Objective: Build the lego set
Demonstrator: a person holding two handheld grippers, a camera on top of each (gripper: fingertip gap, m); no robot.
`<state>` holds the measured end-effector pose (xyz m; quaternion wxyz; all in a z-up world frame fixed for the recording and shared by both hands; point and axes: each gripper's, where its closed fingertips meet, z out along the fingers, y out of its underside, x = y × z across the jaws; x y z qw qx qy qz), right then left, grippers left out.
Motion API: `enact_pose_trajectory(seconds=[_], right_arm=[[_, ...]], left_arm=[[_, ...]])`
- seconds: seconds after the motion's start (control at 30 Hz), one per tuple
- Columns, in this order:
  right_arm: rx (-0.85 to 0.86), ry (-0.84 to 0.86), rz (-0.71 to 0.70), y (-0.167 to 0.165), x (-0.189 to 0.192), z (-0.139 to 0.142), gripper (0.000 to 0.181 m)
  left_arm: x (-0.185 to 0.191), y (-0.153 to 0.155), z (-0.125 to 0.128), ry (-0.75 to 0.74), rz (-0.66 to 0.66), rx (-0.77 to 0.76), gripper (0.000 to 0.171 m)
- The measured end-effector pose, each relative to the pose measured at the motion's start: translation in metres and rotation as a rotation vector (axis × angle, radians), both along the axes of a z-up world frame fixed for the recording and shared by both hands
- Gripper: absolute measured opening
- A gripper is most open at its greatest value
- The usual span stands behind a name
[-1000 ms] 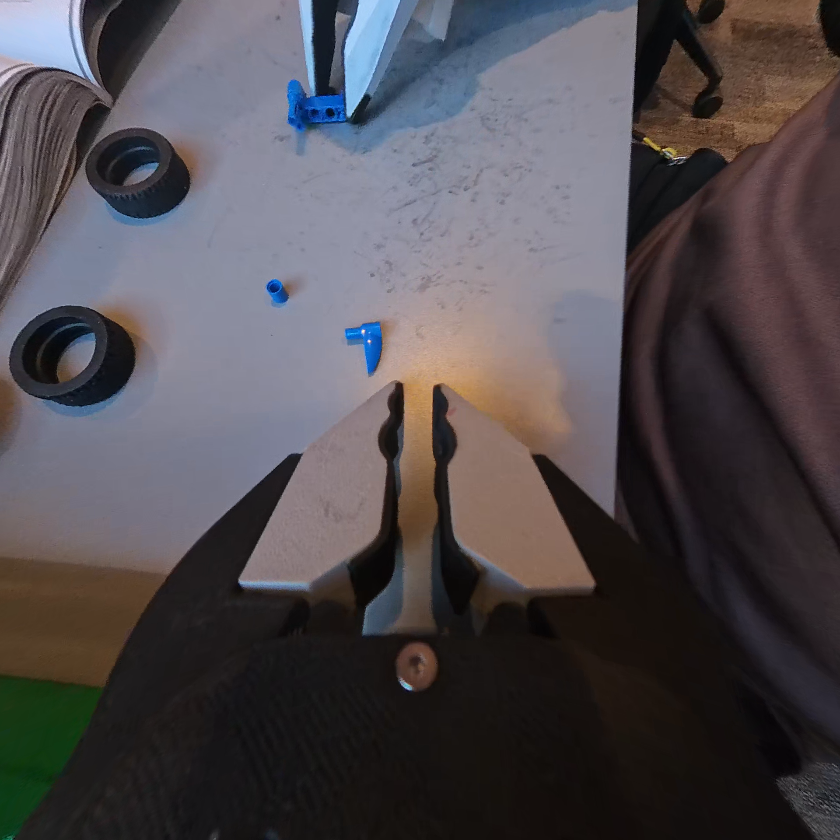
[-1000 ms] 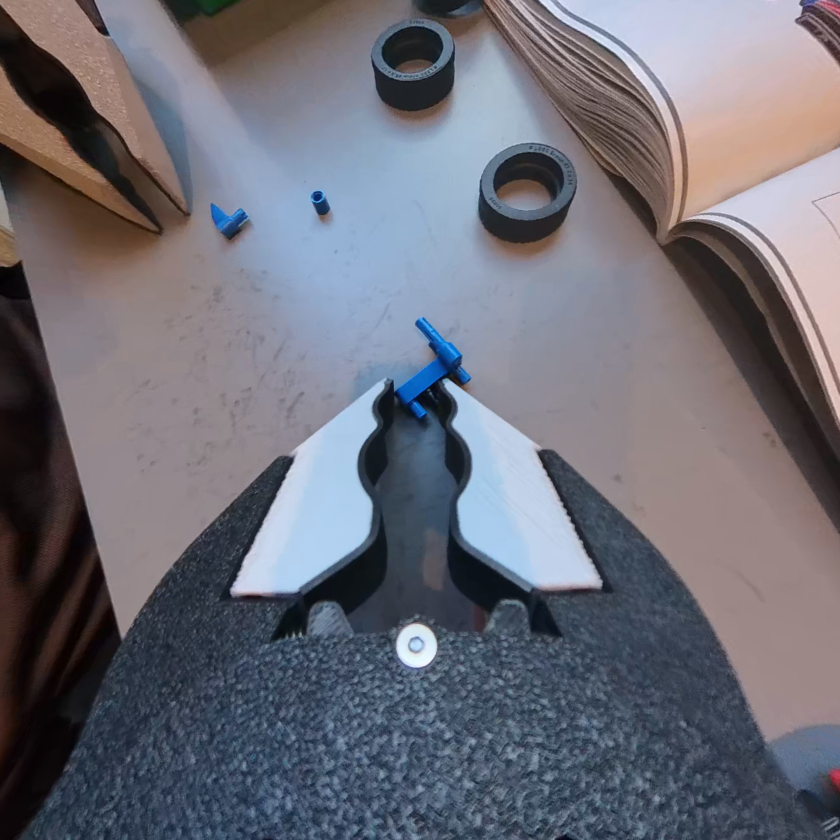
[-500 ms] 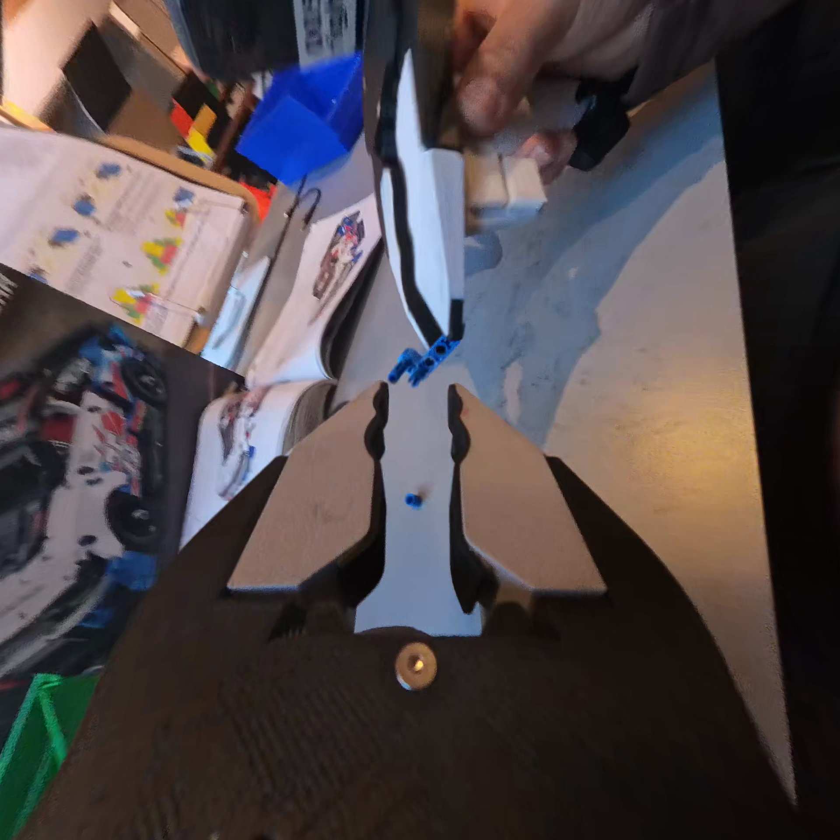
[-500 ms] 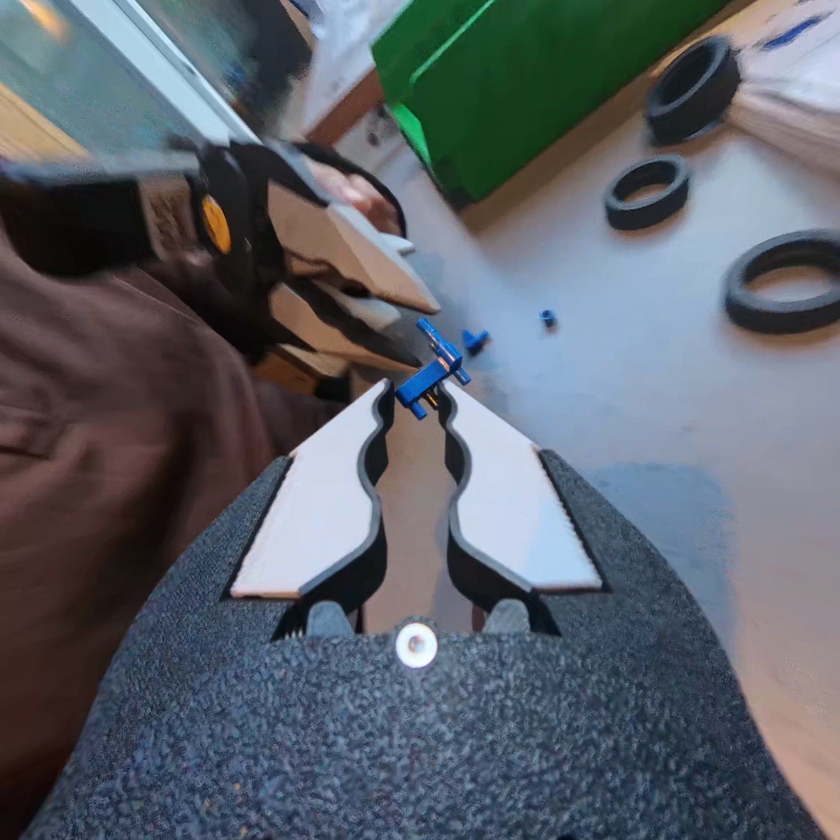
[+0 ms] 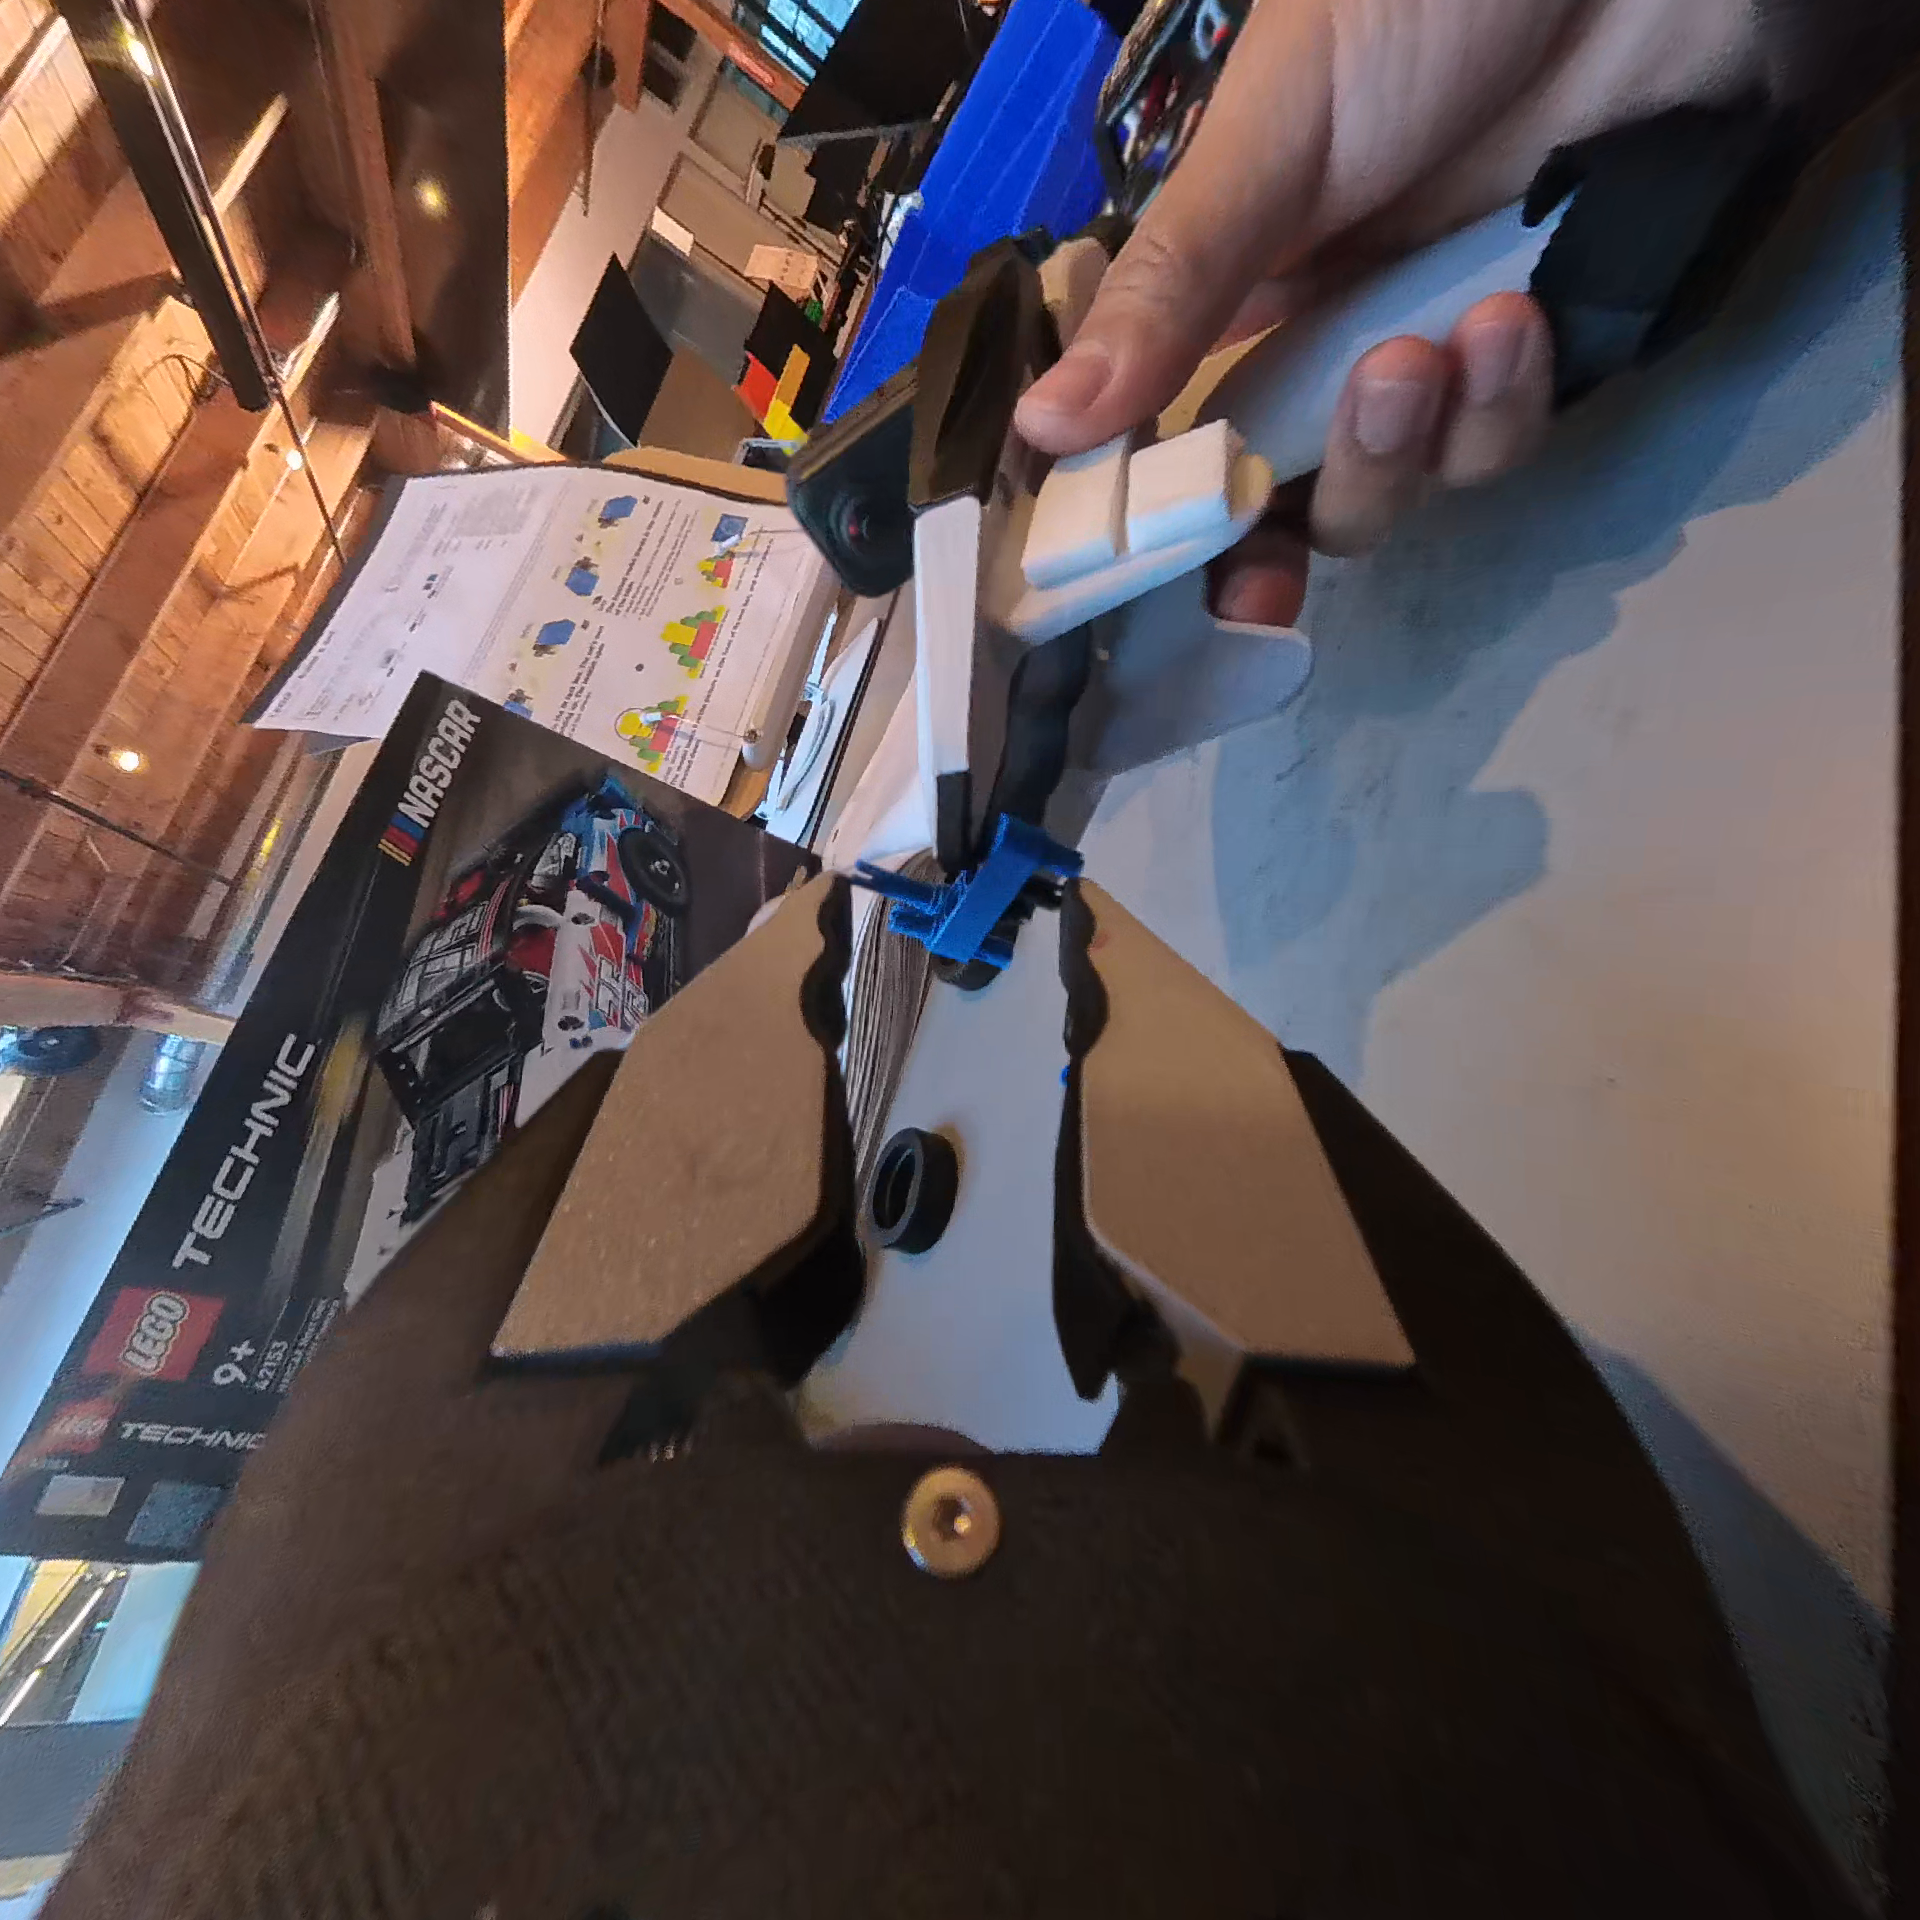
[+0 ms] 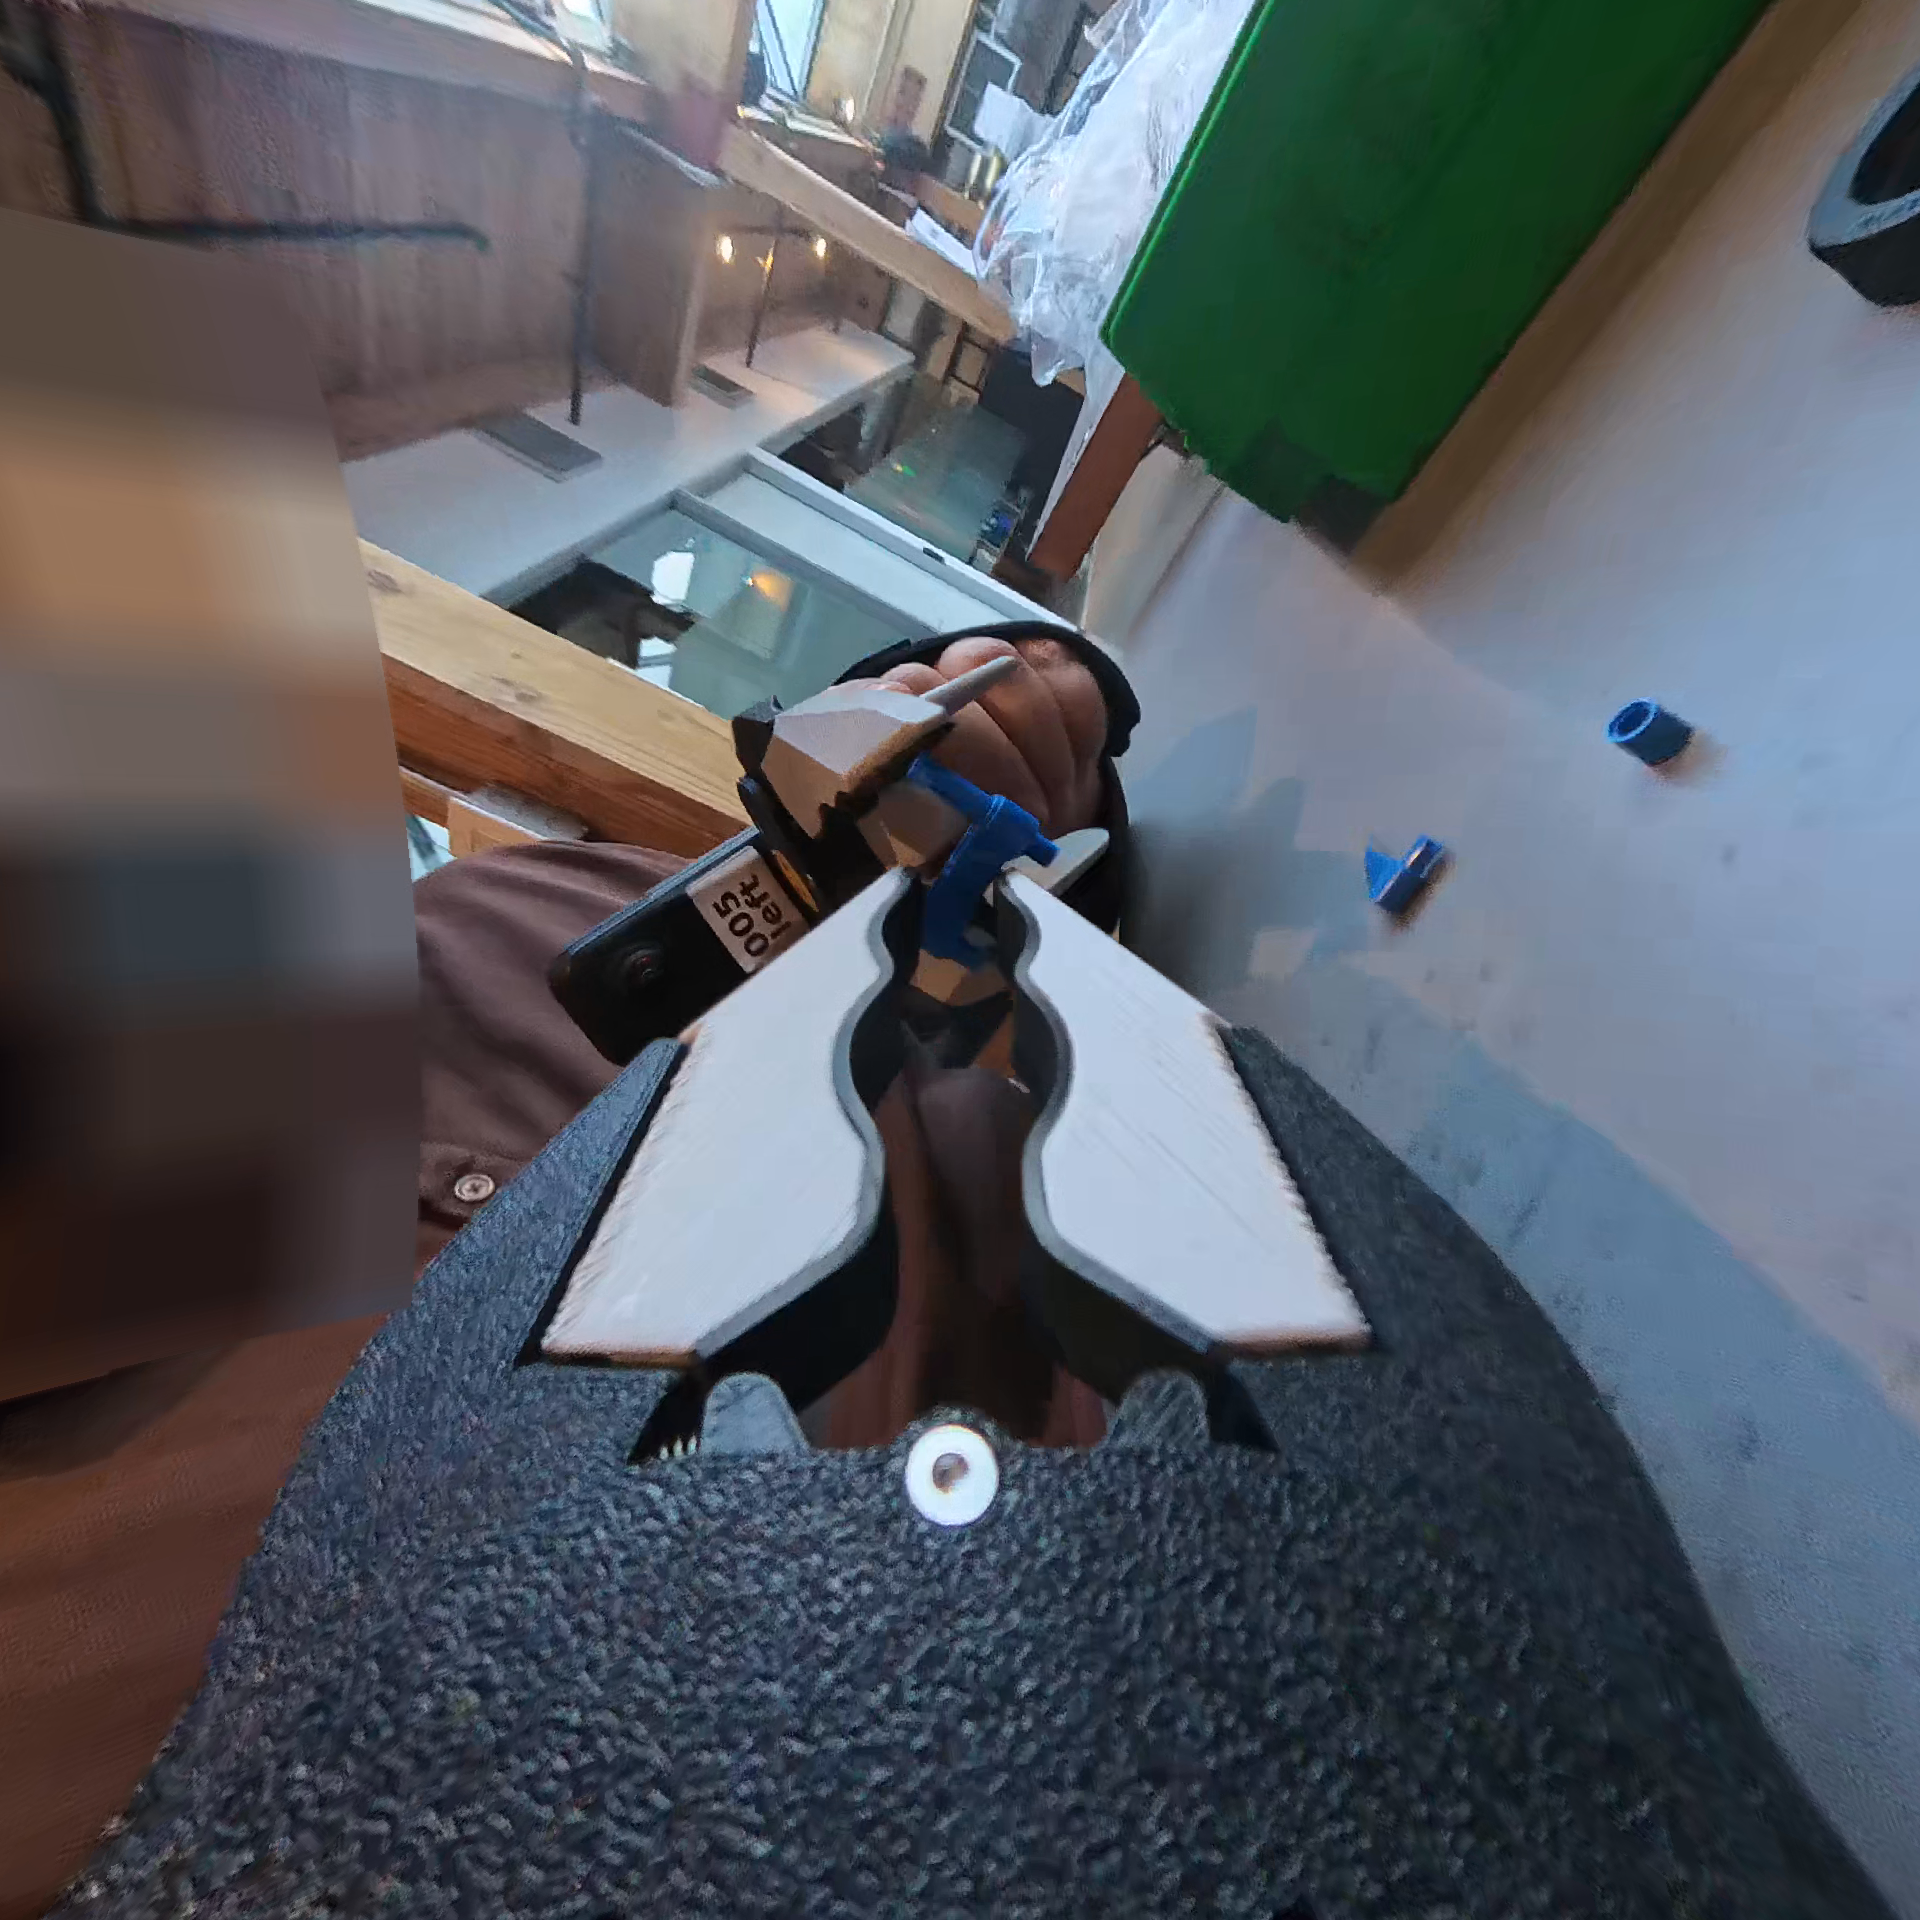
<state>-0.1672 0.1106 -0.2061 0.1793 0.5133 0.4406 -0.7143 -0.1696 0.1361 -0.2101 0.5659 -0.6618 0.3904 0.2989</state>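
Observation:
A small blue lego assembly [image 6: 971,873] of a beam with pins is clamped between the tips of my right gripper [image 6: 948,883], held in the air above the grey table [image 6: 1662,1039]. My left gripper [image 5: 954,902] is open, and its tips flank the same blue assembly [image 5: 977,904]. In the left wrist view the right gripper [image 5: 982,831] comes down from above, held by a hand [image 5: 1351,208]. In the right wrist view the left gripper [image 6: 914,790] faces me, its fingers either side of the assembly's far pin. I cannot tell whether they touch it.
A blue bush [image 6: 1650,732] and a blue angled piece [image 6: 1403,873] lie on the table. A black tyre [image 5: 912,1190], the lego box [image 5: 364,1039], an instruction sheet [image 5: 582,613], a green bin [image 6: 1403,208] and another tyre [image 6: 1870,208] are nearby. Both grippers' tips are close together, under 4 cm apart.
Both grippers have lifted off the table and tilted to face each other. The left gripper has opened wider and closed in on the blue assembly held by the right gripper.

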Motion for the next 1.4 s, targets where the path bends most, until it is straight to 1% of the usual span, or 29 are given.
enact_pose_trajectory(seconds=[0.13, 0.2, 0.27, 0.4, 0.5, 0.57, 0.63, 0.67, 0.7, 0.73, 0.77, 0.8, 0.83, 0.87, 0.97, 1.03, 1.13, 1.2, 1.27, 1.3, 1.4], right_arm=[[-0.061, -0.021, -0.011, 0.002, -0.009, -0.001, 0.015], [-0.097, -0.018, -0.014, 0.003, -0.013, 0.002, 0.016], [-0.12, -0.004, -0.028, 0.003, -0.018, 0.005, 0.016], [-0.178, 0.027, -0.056, 0.007, -0.03, 0.015, 0.018], [-0.225, 0.034, -0.039, 0.008, -0.04, 0.02, 0.016], [-0.246, 0.024, -0.024, 0.01, -0.047, 0.019, 0.017], [-0.269, 0.009, 0.001, 0.011, -0.053, 0.018, 0.018], [-0.276, 0.004, 0.019, 0.011, -0.054, 0.018, 0.019], [-0.274, -0.001, 0.041, 0.009, -0.055, 0.017, 0.02], [-0.261, -0.011, 0.06, 0.007, -0.056, 0.015, 0.021], [-0.241, -0.021, 0.079, 0.006, -0.057, 0.013, 0.022], [-0.224, -0.025, 0.093, 0.005, -0.057, 0.012, 0.022], [-0.208, -0.024, 0.097, 0.006, -0.059, 0.011, 0.022], [-0.195, -0.025, 0.095, 0.008, -0.062, 0.009, 0.022], [-0.173, -0.019, 0.093, 0.017, -0.067, 0.008, 0.024], [-0.12, 0.001, 0.065, 0.028, -0.068, 0.007, 0.024], [0.115, -0.003, -0.004, 0.043, -0.071, -0.013, 0.024], [0.25, 0.006, -0.019, 0.048, -0.067, -0.023, 0.024], [0.354, 0.025, -0.026, 0.051, -0.064, -0.029, 0.024], [0.391, 0.035, -0.027, 0.052, -0.062, -0.031, 0.024], [0.466, 0.06, -0.017, 0.051, -0.057, -0.035, 0.024]], left_arm=[[-0.01, 0.001, -0.001, -0.002, 0.008, 0.007, 0.036], [-0.014, 0.001, 0.002, -0.028, 0.004, 0.029, 0.037], [-0.02, 0.002, 0.006, -0.099, -0.002, 0.042, 0.037], [-0.034, 0.004, 0.013, -0.332, -0.018, 0.035, 0.037], [-0.044, 0.007, 0.016, -0.484, -0.035, 0.016, 0.037], [-0.051, 0.009, 0.013, -0.534, -0.023, -0.009, 0.036], [-0.057, 0.01, 0.009, -0.549, -0.012, -0.024, 0.036], [-0.058, 0.01, 0.003, -0.554, -0.013, -0.057, 0.038], [-0.056, 0.011, -0.007, -0.564, -0.02, -0.122, 0.041], [-0.055, 0.01, -0.019, -0.571, -0.021, -0.192, 0.037], [-0.056, 0.009, -0.026, -0.558, -0.002, -0.226, 0.031], [-0.057, 0.009, -0.027, -0.54, 0.006, -0.225, 0.014], [-0.055, 0.008, -0.026, -0.521, -0.012, -0.216, 0.0], [-0.058, 0.009, -0.026, -0.513, 0.007, -0.202, 0.0], [-0.074, 0.015, -0.035, -0.524, 0.115, -0.244, 0.0], [-0.085, 0.017, -0.034, -0.615, 0.161, -0.257, 0.0], [-0.097, 0.013, -0.033, -0.808, 0.199, -0.305, 0.0], [-0.098, 0.005, -0.026, -0.884, 0.198, -0.315, 0.0], [-0.1, -0.006, -0.015, -0.903, 0.212, -0.289, 0.001], [-0.101, -0.013, -0.011, -0.899, 0.226, -0.279, 0.007], [-0.103, -0.036, -0.005, -0.865, 0.291, -0.272, 0.016]])
